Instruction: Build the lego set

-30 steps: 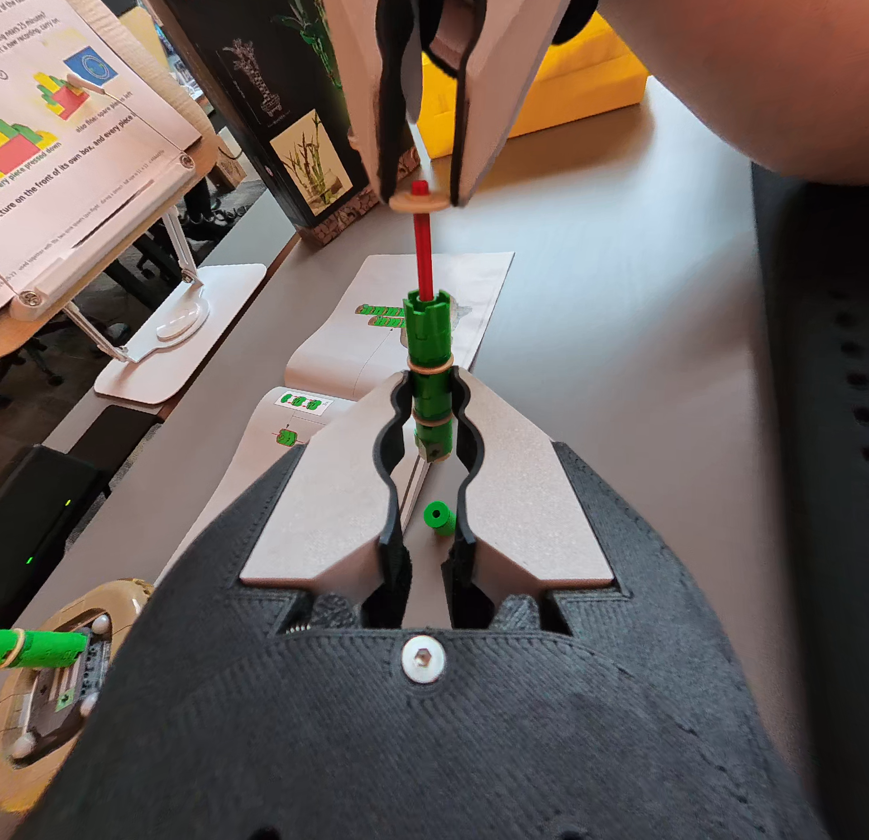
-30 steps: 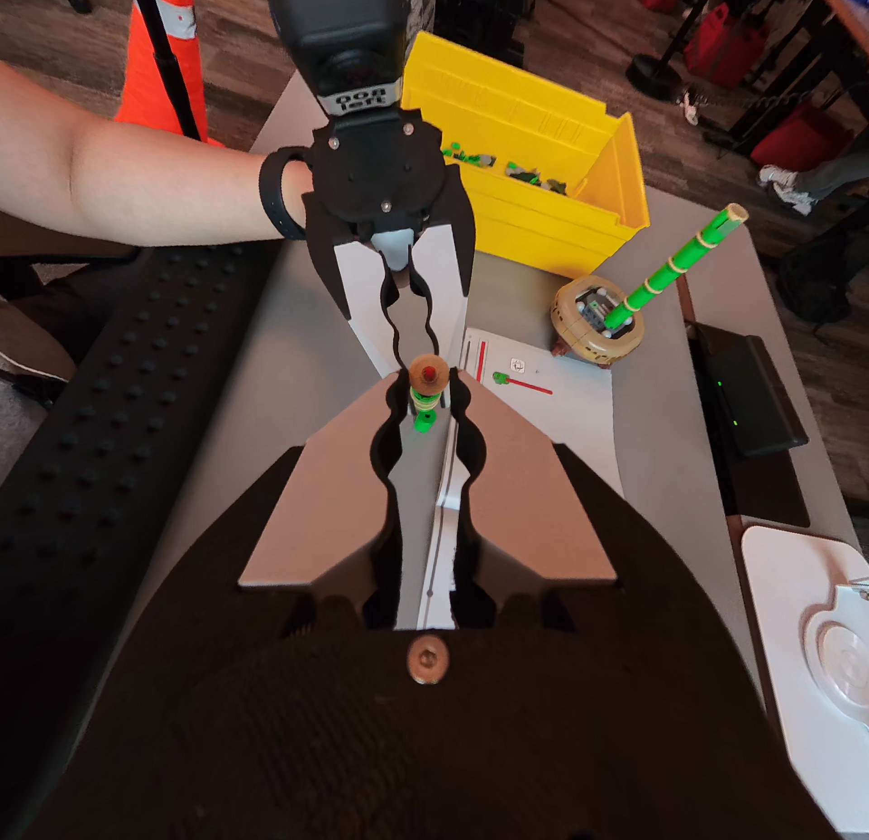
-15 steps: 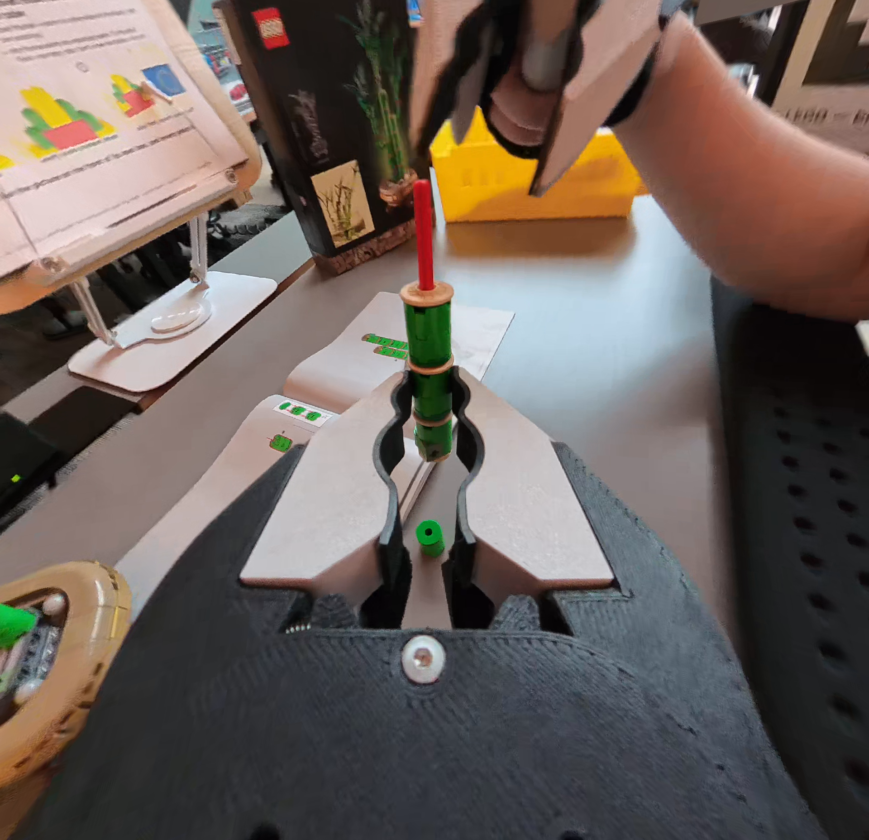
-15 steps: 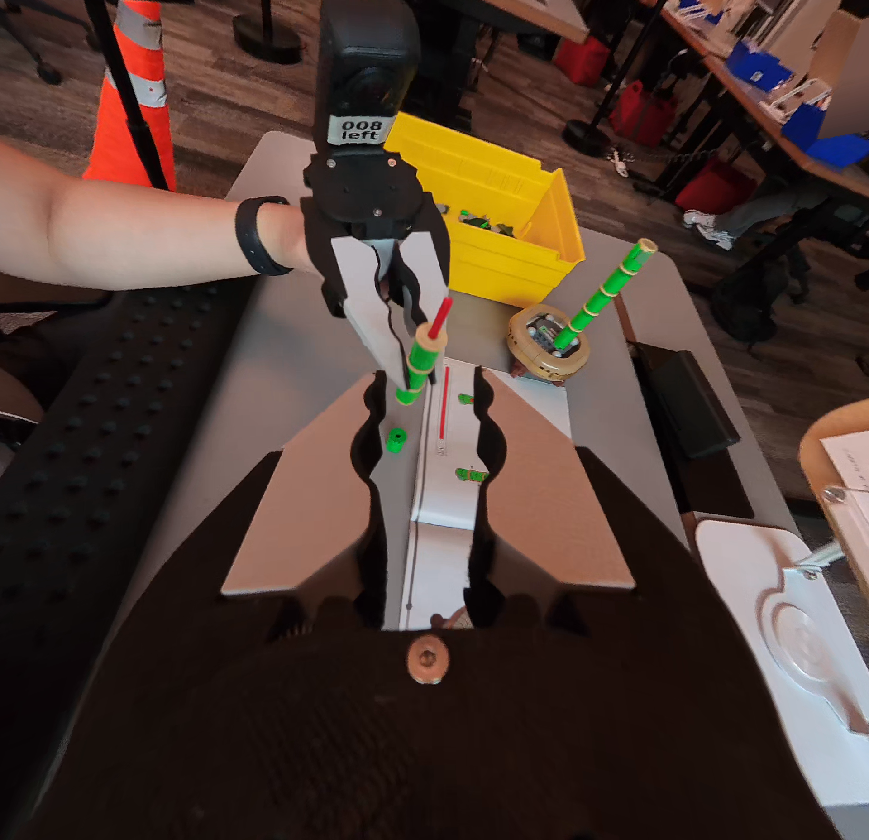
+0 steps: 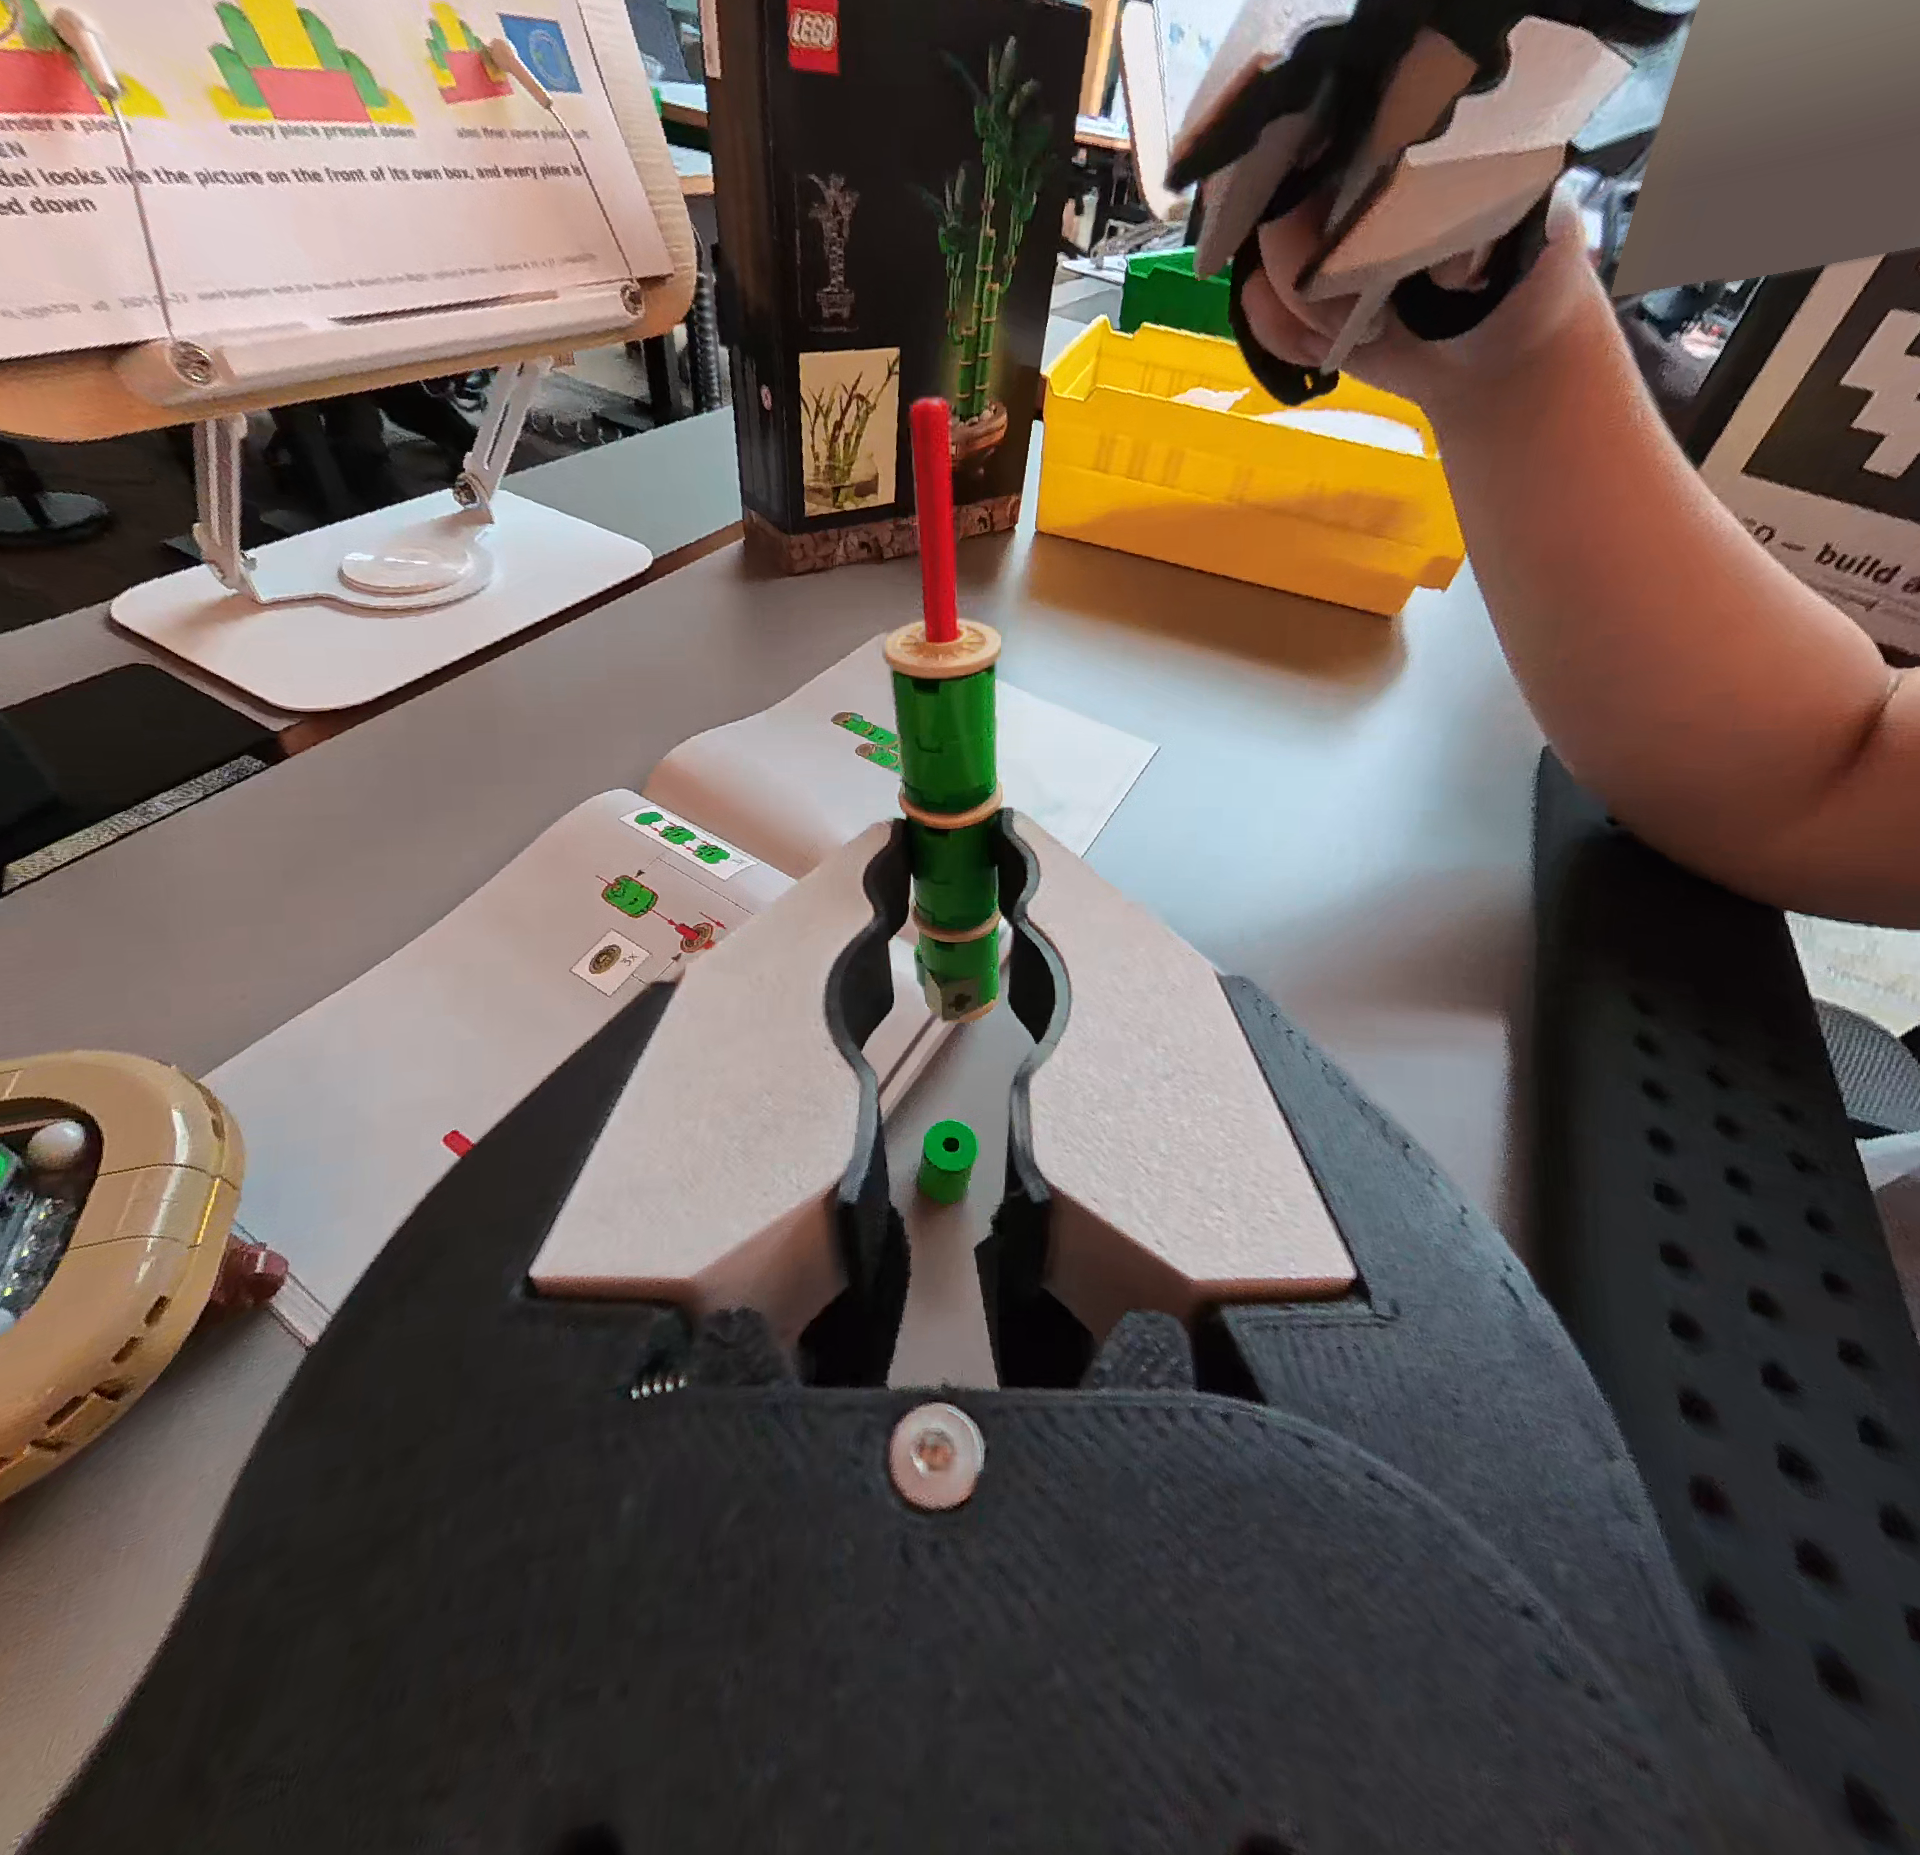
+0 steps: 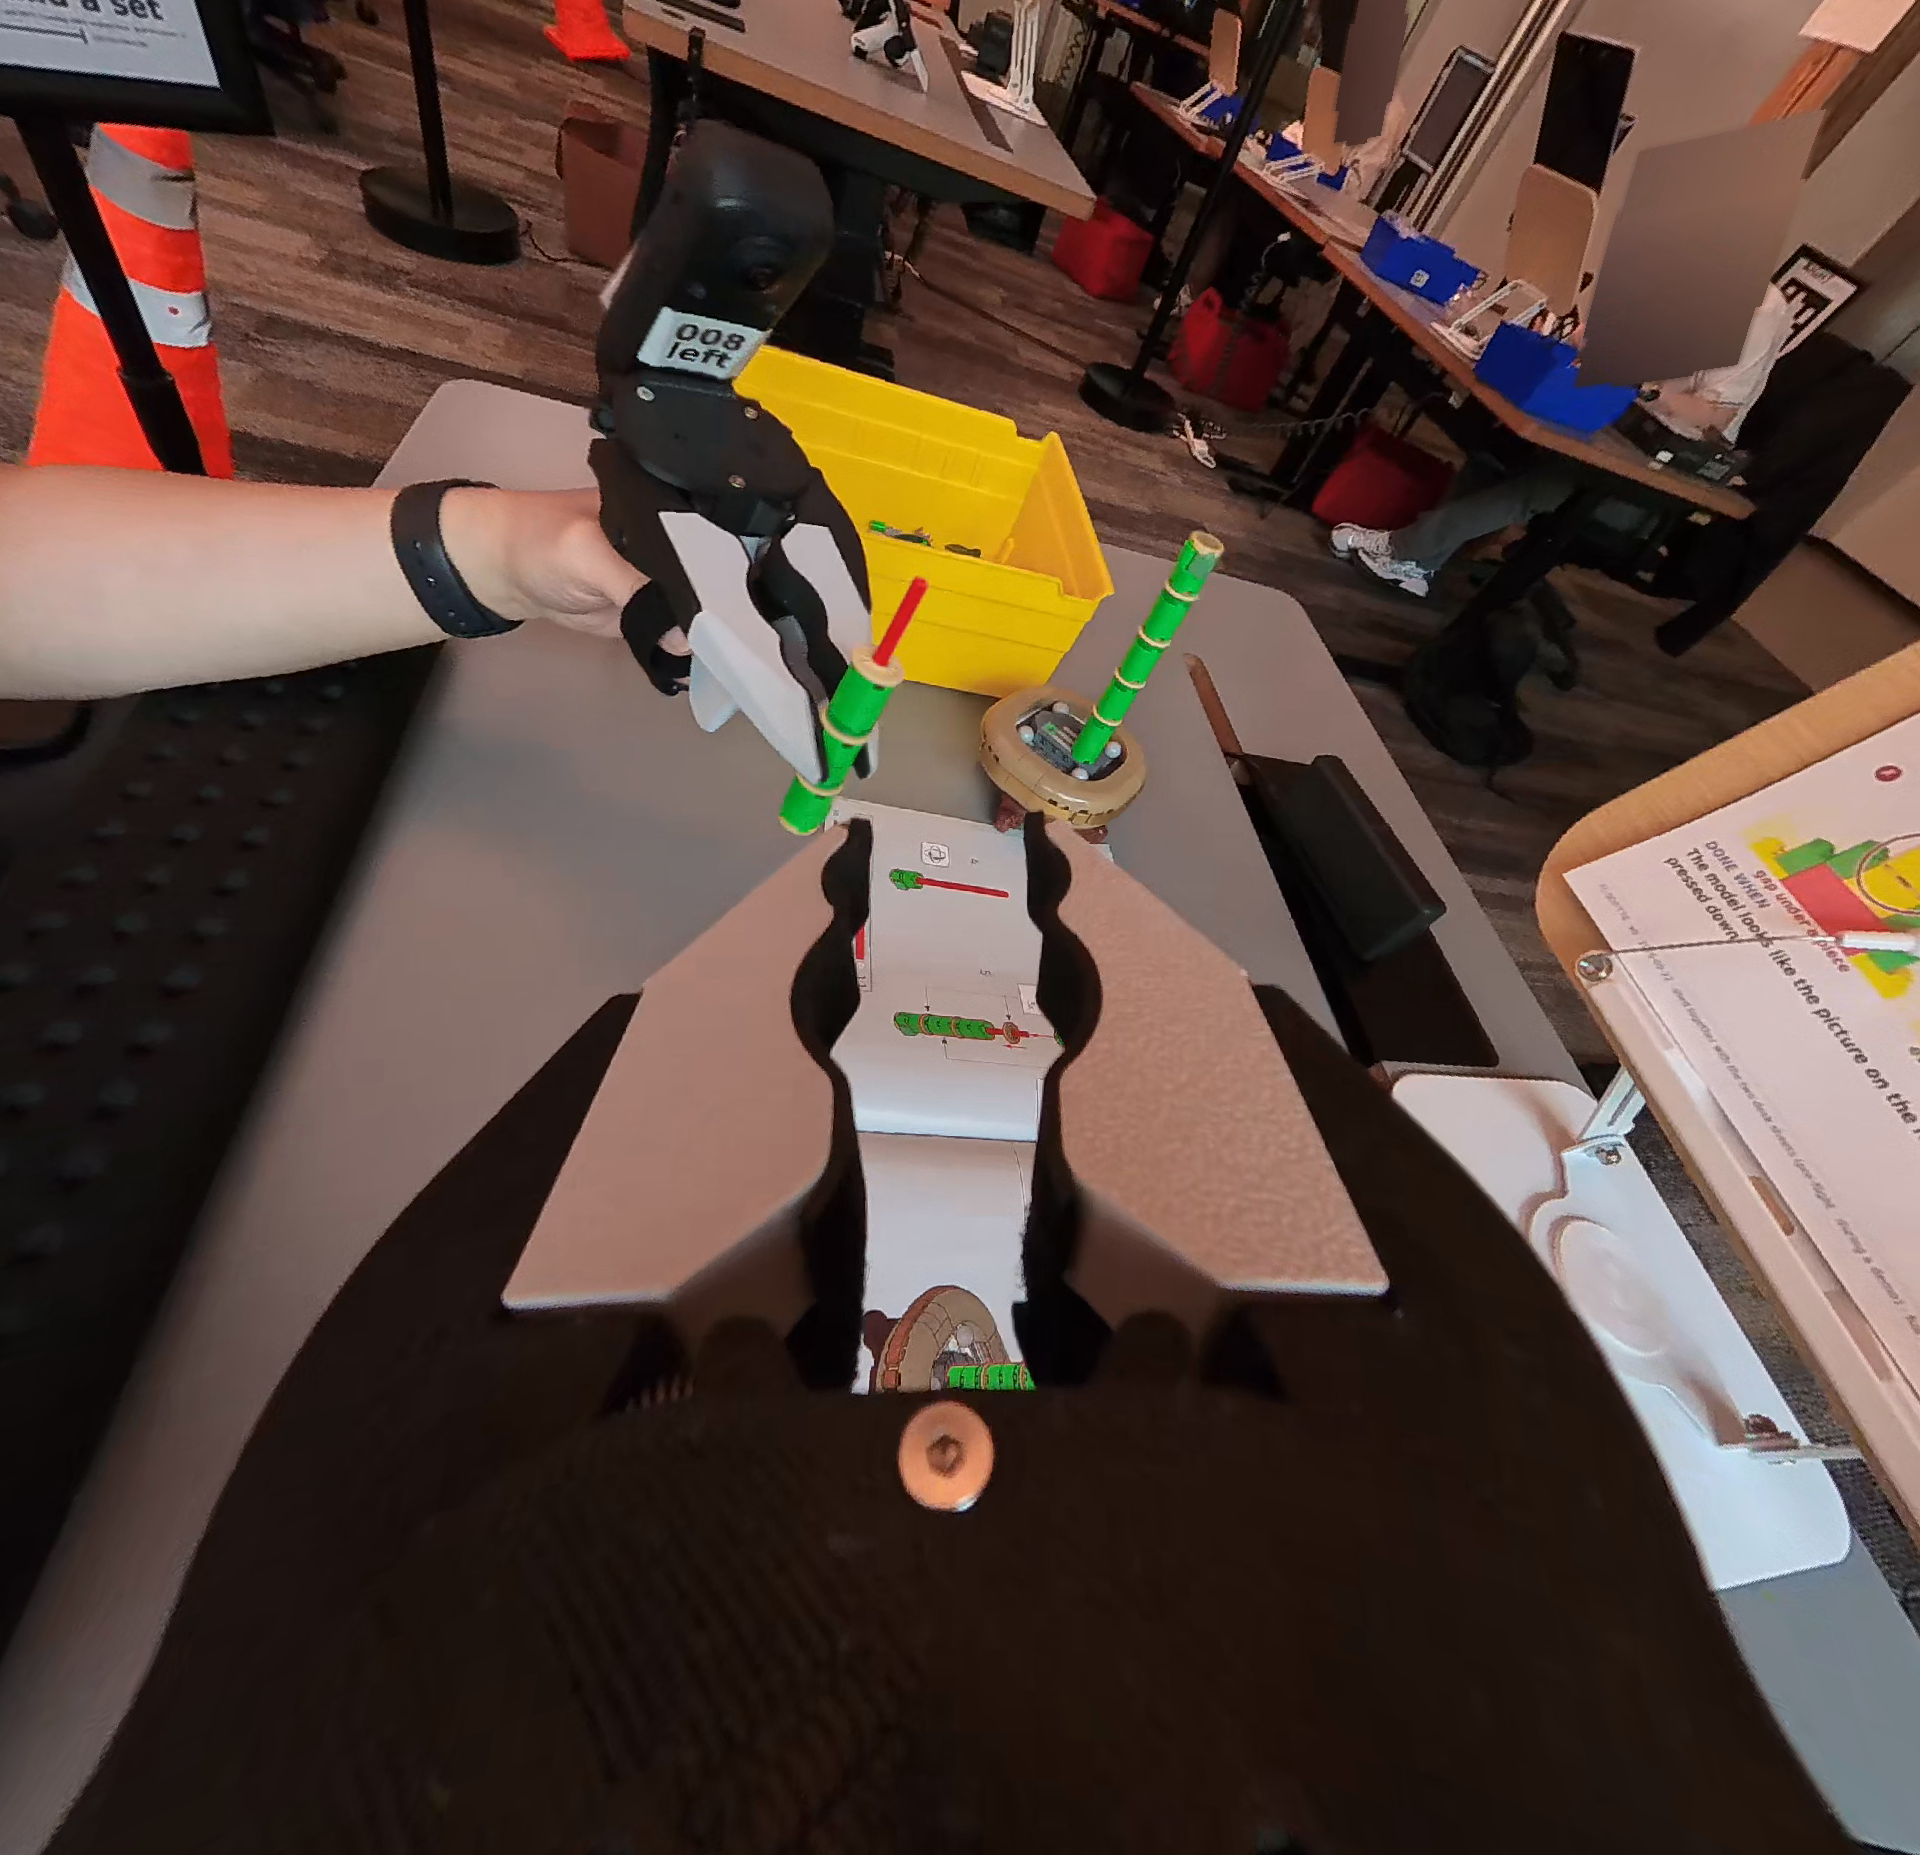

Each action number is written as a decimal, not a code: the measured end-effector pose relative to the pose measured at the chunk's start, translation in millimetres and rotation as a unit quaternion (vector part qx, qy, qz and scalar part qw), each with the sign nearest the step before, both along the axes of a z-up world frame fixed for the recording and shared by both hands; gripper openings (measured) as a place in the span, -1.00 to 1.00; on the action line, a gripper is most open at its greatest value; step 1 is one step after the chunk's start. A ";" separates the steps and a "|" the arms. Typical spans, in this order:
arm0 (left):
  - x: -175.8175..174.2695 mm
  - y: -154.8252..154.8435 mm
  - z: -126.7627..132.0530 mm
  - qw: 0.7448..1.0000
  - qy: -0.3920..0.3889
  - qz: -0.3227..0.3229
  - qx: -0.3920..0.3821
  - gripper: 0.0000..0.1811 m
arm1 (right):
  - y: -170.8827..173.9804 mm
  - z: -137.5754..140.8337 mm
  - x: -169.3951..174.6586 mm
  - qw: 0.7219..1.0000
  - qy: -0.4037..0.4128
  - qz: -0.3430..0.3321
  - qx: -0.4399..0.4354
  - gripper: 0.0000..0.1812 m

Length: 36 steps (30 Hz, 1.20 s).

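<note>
My left gripper is shut on a green bamboo stalk with tan rings, held upright above the table. A red axle sticks out of its top tan ring. The stalk also shows in the right wrist view, tilted, in the left gripper. A loose green round piece lies on the table below the stalk. My right gripper is open and empty, raised over the instruction booklet; it shows at the upper right of the left wrist view.
A tan round pot base holds a finished bamboo stalk. A yellow parts bin and the set's box stand at the back. A page on a white stand is at the left. A black perforated mat lies right. Left tips to right tips: about 12 centimeters. The loose green round piece is closer to my left gripper, around 12 centimeters from its tips; the right tips are 20 centimeters off.
The tan ring slid down the red axle onto the top of the stalk. My right gripper let it go, opened, and pulled up and away to the right.
</note>
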<state>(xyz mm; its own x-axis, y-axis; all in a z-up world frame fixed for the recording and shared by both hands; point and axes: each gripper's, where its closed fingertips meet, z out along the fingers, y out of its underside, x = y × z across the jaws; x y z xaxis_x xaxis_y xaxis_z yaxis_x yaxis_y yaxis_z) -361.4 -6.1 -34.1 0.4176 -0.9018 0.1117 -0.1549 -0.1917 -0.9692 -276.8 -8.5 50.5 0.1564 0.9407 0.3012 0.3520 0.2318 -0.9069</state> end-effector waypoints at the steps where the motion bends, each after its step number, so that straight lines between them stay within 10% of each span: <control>1: 1.2 -0.6 -1.9 1.000 0.008 -0.001 0.003 -0.85 | 2.0 -1.7 0.3 1.000 0.000 -0.002 -0.003 -0.68; 36: 26.6 -21.7 -21.8 0.996 0.058 -0.074 -0.013 -0.84 | -8.1 -41.5 -74.5 0.973 0.067 0.084 -0.203 -0.78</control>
